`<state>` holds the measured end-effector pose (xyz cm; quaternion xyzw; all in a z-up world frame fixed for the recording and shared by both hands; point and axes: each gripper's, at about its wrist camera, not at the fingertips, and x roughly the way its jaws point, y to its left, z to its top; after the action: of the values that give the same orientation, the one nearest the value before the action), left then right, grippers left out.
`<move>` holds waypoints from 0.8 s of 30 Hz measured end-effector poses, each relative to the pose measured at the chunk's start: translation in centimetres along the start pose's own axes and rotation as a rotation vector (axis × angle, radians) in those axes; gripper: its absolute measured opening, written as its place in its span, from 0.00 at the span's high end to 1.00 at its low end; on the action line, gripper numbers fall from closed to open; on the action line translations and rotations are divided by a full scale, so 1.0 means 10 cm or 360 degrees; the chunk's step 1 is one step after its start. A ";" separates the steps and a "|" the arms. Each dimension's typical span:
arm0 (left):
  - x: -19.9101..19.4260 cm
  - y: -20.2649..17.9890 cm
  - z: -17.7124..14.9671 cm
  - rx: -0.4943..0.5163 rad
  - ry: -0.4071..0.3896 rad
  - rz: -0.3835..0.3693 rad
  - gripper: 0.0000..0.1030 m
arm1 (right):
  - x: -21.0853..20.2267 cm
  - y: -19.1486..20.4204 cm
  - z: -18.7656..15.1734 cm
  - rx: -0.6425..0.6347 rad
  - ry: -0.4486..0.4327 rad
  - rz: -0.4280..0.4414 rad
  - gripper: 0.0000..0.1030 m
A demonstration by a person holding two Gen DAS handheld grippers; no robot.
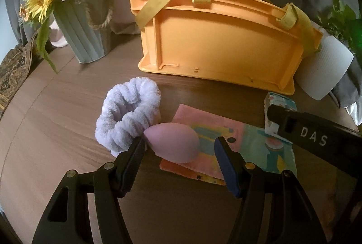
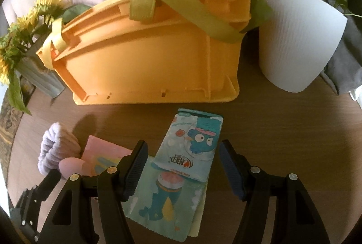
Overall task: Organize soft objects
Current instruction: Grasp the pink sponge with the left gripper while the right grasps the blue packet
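A pink egg-shaped sponge (image 1: 173, 144) lies on a pastel cloth (image 1: 228, 144), touching a fluffy lilac headband (image 1: 127, 117). My left gripper (image 1: 179, 149) is open with the sponge between its fingers, not pinched. A tissue pack with a blue cartoon bird (image 2: 192, 149) lies on the cloth's teal end (image 2: 167, 203). My right gripper (image 2: 183, 153) is open just above the pack. The orange basket (image 1: 224, 40) with yellow straps stands behind. The sponge (image 2: 71, 166) and headband (image 2: 57, 144) show at left in the right wrist view.
A grey vase of sunflowers (image 1: 84, 26) stands left of the basket (image 2: 144, 56). A white ribbed pot (image 2: 298, 40) with a green plant stands at its right. The round wooden table (image 1: 56, 108) ends near a patterned fabric at left. Grey and pink cushions lie behind.
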<state>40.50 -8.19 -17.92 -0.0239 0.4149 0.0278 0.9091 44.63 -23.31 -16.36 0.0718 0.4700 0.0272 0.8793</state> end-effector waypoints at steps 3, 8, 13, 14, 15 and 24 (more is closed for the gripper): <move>0.04 0.00 -0.02 0.0017 0.0004 0.0009 0.38 | 0.06 0.00 0.00 -0.0004 0.0022 -0.0018 0.36; 0.10 0.02 0.01 0.0017 -0.0001 0.0014 0.40 | 0.14 0.02 -0.01 -0.0025 0.0054 -0.0037 0.36; 0.16 0.04 0.02 0.0022 0.0012 0.0021 0.47 | 0.22 0.05 0.00 -0.0039 0.0087 -0.0053 0.36; 0.17 0.04 0.02 0.0023 0.0018 0.0020 0.49 | 0.24 0.05 0.00 -0.0042 0.0093 -0.0059 0.36; 0.17 0.04 0.02 0.0024 0.0020 0.0018 0.51 | 0.25 0.05 0.01 -0.0044 0.0095 -0.0060 0.36; 0.16 0.07 0.04 0.0050 0.0012 -0.0008 0.54 | 0.26 0.06 -0.01 -0.0085 0.0068 -0.0097 0.40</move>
<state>41.81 -7.40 -18.94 -0.0108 0.4188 0.0188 0.9078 46.04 -22.41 -18.48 0.0333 0.4897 0.0145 0.8711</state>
